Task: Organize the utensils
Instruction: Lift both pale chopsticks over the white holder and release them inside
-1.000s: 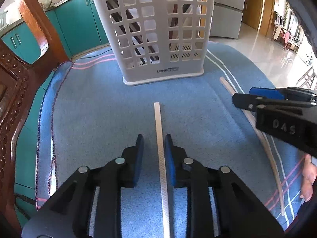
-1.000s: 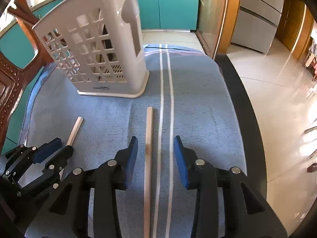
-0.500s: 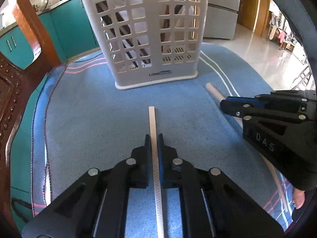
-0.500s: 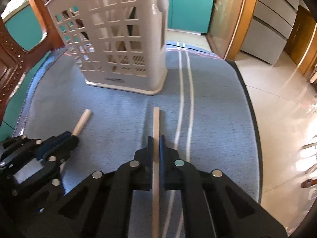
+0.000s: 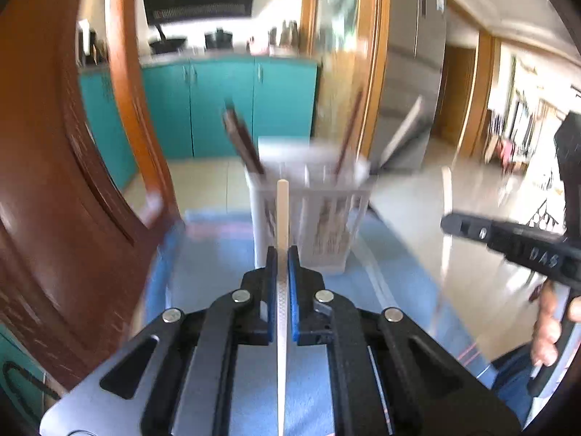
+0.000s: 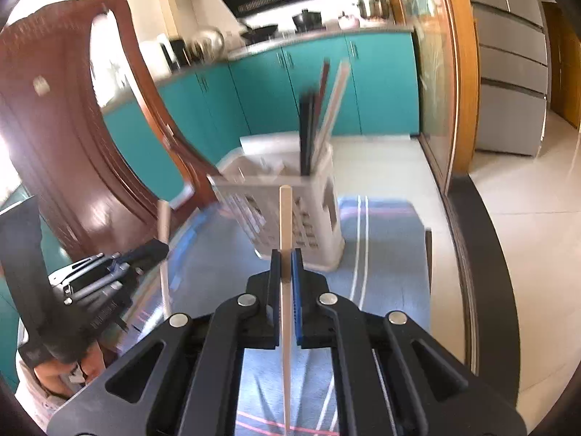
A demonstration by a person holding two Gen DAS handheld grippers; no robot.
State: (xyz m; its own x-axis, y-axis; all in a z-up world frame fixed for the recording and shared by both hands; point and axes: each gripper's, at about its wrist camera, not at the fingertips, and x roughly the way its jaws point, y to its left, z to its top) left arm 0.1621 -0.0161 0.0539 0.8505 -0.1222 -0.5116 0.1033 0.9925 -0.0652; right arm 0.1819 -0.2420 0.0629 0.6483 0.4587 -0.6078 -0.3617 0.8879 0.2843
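My left gripper [image 5: 282, 254] is shut on a white chopstick [image 5: 282, 214], held up off the blue cloth with its tip in front of the white lattice utensil basket [image 5: 326, 225]. My right gripper [image 6: 286, 256] is shut on a pale wooden chopstick [image 6: 285, 218], also lifted, its tip against the basket [image 6: 312, 218]. Several dark and pale chopsticks stand upright in the basket. In the left wrist view the right gripper [image 5: 448, 222] shows at the right edge; in the right wrist view the left gripper [image 6: 161, 247] shows at the left with its chopstick. The picture is blurred.
The blue striped cloth [image 6: 385, 254] covers the table under both grippers. A carved wooden chair back [image 5: 61, 181] rises at the left. Teal cabinets [image 6: 308, 83] and a tiled floor lie beyond the table edge. A person's hand [image 5: 548, 323] holds the right gripper.
Both grippers closed on their chopsticks lying on the cloth, then rose with them and tipped up, so the basket now sits lower and farther in both views.
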